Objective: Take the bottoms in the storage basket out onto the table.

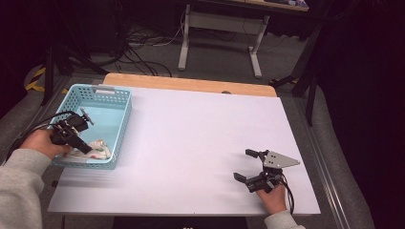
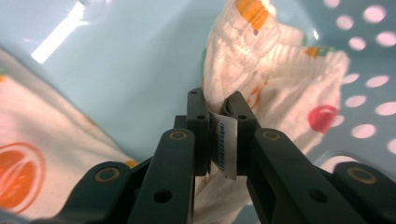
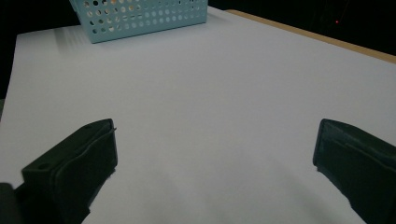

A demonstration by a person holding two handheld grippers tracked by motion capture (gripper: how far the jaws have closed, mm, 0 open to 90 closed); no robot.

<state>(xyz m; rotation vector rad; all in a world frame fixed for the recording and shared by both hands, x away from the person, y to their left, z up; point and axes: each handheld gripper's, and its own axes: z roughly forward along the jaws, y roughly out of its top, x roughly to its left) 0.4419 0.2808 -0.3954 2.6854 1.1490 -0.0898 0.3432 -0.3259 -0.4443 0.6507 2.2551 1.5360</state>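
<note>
Printed cloth [image 2: 261, 60] inside blue basket [image 1: 122, 114], table [image 1: 191, 143] beneath.

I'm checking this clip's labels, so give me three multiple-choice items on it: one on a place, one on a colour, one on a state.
1. Where is the printed cloth?
A. In the basket
B. On the white table
C. On the floor

2. What colour is the basket?
A. Red
B. Light blue
C. Black

3. How is the left gripper?
A. Wide open
B. Shut on the cloth
C. Shut on nothing

A: cloth lies inside the basket walls.
B: its perforated walls are light blue.
B: the fingers pinch the cloth's edge and tag.
</note>
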